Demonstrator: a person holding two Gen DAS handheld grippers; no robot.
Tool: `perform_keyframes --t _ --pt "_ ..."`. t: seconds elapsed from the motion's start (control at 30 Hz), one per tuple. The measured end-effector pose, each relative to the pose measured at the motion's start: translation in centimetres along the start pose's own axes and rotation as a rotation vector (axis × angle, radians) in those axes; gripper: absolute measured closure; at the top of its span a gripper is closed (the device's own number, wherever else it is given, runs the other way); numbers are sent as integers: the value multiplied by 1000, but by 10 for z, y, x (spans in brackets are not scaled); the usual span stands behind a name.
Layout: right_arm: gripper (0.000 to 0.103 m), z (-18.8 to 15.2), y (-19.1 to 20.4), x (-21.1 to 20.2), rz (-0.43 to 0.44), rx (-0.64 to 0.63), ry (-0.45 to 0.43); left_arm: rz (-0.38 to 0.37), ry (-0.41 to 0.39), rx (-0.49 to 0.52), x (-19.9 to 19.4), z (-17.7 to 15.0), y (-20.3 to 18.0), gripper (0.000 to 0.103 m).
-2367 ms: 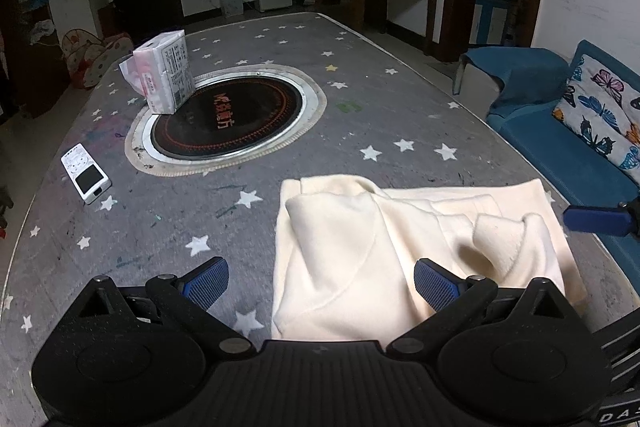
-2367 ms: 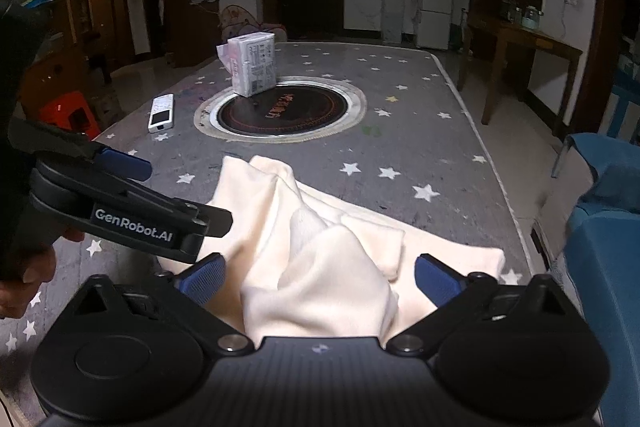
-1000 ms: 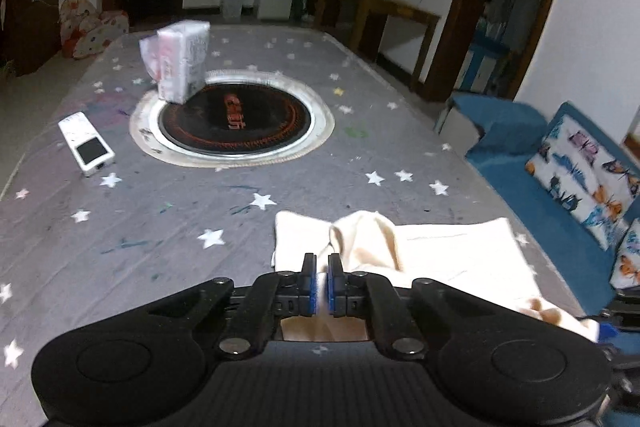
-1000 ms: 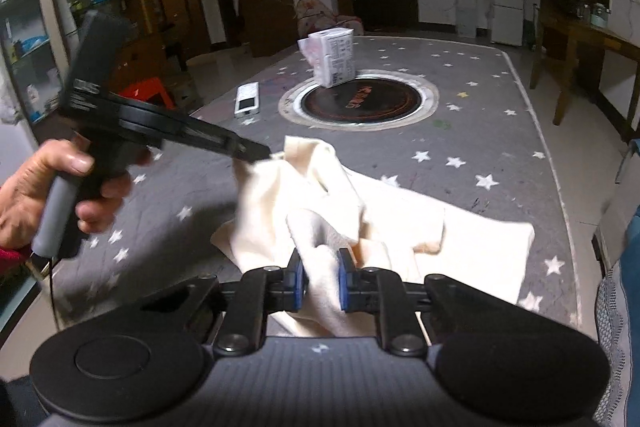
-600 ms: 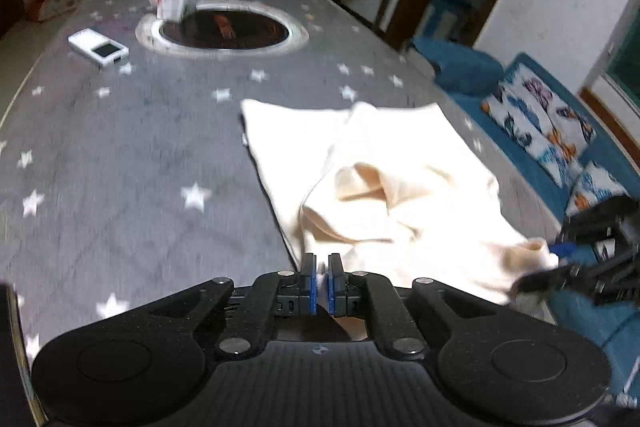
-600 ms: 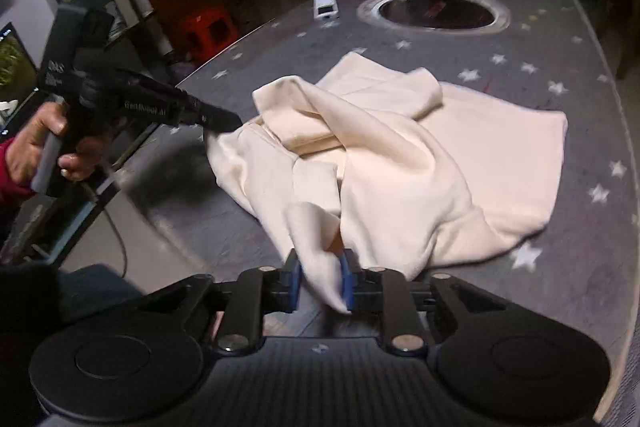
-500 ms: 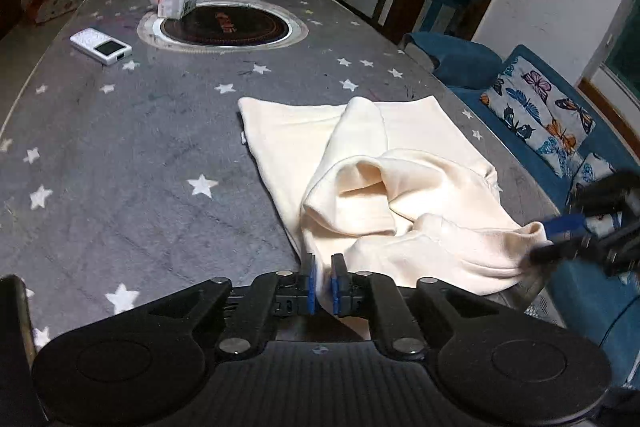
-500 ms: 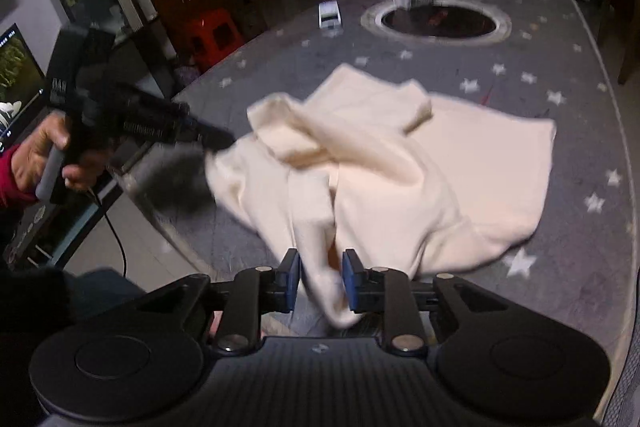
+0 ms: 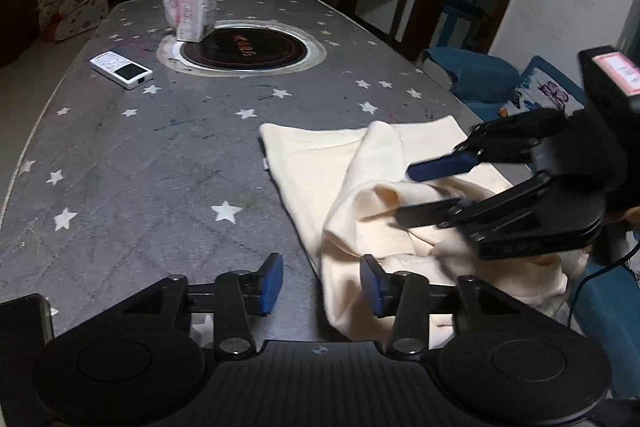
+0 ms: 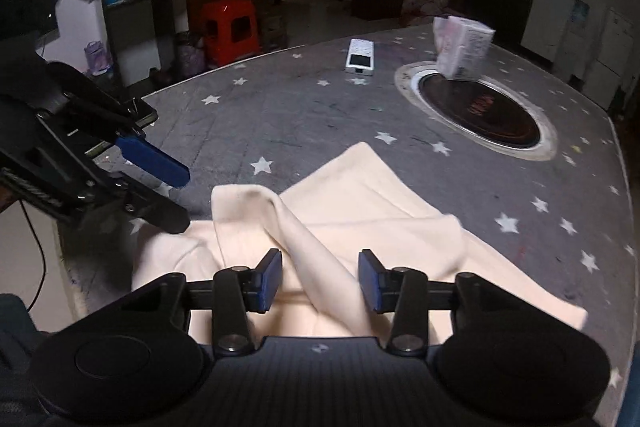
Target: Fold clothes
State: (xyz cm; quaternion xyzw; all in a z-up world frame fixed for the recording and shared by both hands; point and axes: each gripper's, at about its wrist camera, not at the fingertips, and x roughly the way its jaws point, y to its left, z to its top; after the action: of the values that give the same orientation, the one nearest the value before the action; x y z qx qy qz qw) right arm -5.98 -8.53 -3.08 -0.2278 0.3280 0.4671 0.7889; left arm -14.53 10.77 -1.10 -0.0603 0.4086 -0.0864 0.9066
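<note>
A cream garment [image 9: 360, 183] lies rumpled on the grey star-patterned table [image 9: 160, 155], its near part bunched at the table's front edge. In the left wrist view my left gripper [image 9: 321, 285] is open at the garment's near left edge, nothing between its fingers. My right gripper [image 9: 416, 191] shows at the right of that view, open just above the folds. In the right wrist view the right gripper [image 10: 319, 281] is open over a raised ridge of the garment [image 10: 360, 223]; the left gripper [image 10: 176, 195] hovers open at the left.
An inset round cooktop [image 9: 242, 47] sits mid-table with a tissue pack [image 9: 194, 9] on its rim and a white remote [image 9: 120, 70] beside it. A blue sofa [image 9: 480, 79] runs along the right. A red stool [image 10: 230, 31] stands past the table's left side.
Both grippers were shut on the cream garment and pulling it toward the near edge; both have opened and let it drop onto the table.
</note>
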Motion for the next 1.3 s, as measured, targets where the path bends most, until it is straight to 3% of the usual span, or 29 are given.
perform_keyframes --t 0.03,0.13,0.23,0.4,0.63,0.77,0.83,0.97,1.1,1.2,1.3 --pt "88 -1 -1 0 -8 14 0 3 -3 -3 0 1 1 54" --pt "97 -6 -6 -9 -52 54 -17 4 -5 -9 2 3 2 51" --pt "98 -14 -13 -30 -123 91 -53 -1 -5 1 9 6 -1 51" --pt "98 -38 -29 -79 -319 140 -76 -2 -24 41 24 18 -17 49" --pt "98 -91 -61 -128 -556 321 11 73 -42 79 52 31 -33 49" --pt "90 -111 -64 -133 -542 376 62 130 -31 30 69 37 -27 48" --pt "77 -111 -62 -130 -537 369 59 159 -22 -6 78 41 -21 48" --pt "74 -102 -62 -121 -520 351 29 188 3 -44 92 45 -13 51" --pt "73 -90 -70 -96 -459 353 31 185 4 -4 100 44 -16 87" --pt "73 -83 -84 -75 -423 378 45 186 -3 -9 101 45 -15 95" --pt "73 -78 -102 -55 -407 414 55 201 -12 -22 101 46 -10 96"
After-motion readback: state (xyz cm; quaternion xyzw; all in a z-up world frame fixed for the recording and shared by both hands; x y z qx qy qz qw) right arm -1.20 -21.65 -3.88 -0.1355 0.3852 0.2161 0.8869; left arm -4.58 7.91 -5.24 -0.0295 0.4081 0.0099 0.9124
